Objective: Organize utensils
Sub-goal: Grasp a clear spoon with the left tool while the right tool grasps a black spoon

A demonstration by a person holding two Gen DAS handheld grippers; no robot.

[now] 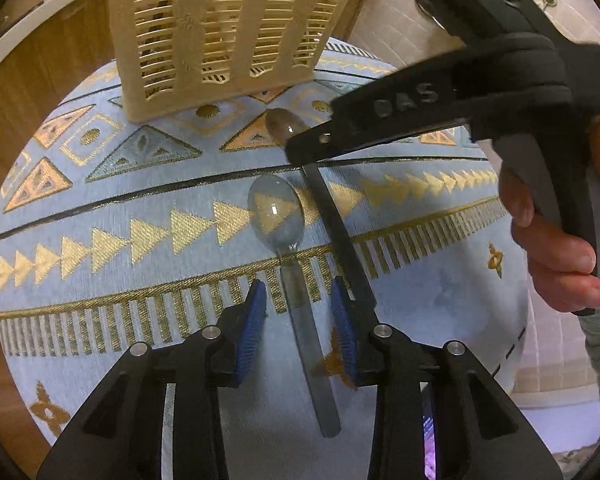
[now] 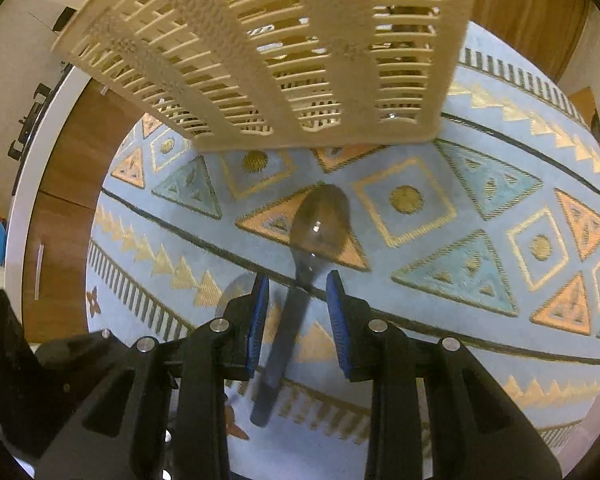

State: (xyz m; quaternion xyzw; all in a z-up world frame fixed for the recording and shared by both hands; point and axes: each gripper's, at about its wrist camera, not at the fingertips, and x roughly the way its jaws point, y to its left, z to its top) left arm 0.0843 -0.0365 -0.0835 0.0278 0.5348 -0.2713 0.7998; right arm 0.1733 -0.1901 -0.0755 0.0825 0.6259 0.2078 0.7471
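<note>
Surface: a pale blue woven cloth (image 1: pixel 100 320) with gold and orange triangles, over a wooden table (image 1: pixel 40 80).
Holder: a cream slatted plastic utensil basket (image 1: pixel 220 32) stands at the far side of the cloth; its contents cannot be made out through the slats.
Near spoon: a clear grey plastic spoon (image 1: pixel 276 212) lies flat, handle between the left gripper's (image 1: pixel 299 304) blue pads, jaws apart and not touching it.
Far spoon: a darker smoky plastic spoon (image 2: pixel 320 220) lies just before the basket, its handle between the spread jaws of the right gripper (image 2: pixel 298 300), unclamped.
Progress: judged early; both spoons are still on the cloth, neither lifted.
Writing: raised letters on the right gripper's arm read roughly "DAS".
</note>
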